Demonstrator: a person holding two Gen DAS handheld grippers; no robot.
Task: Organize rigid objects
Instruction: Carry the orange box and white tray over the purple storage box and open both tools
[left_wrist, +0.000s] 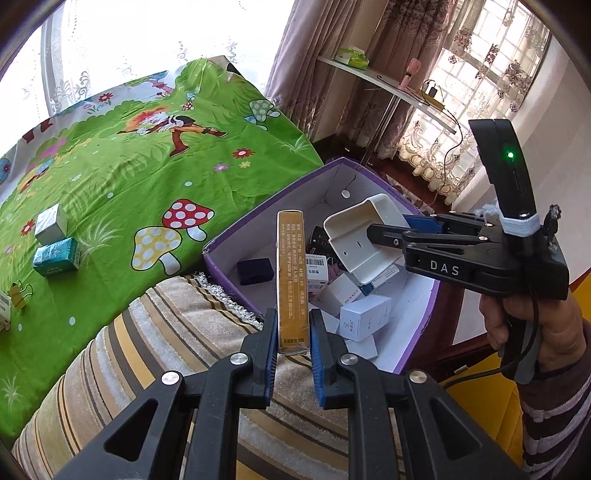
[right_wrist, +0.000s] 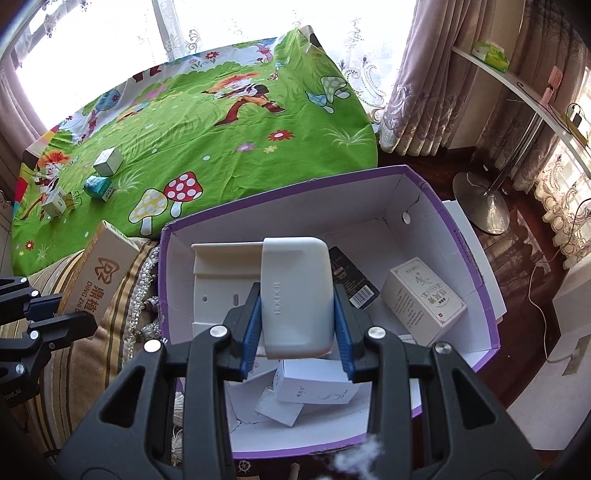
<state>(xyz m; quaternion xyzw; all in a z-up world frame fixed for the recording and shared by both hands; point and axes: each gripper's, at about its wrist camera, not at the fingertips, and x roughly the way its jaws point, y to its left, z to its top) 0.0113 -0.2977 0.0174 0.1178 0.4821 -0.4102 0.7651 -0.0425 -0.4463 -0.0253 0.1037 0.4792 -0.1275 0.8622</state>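
My left gripper is shut on a long yellow box and holds it upright over the near edge of the purple cardboard box. My right gripper is shut on a white plastic holder and holds it above the inside of the purple box. The right gripper also shows in the left wrist view, gripping the holder. The yellow box shows in the right wrist view at the left. Several small boxes lie inside the purple box.
A green cartoon cloth covers the table, with a silver box, a teal box and a binder clip on it. A striped cushion lies below the purple box. A glass shelf stands behind.
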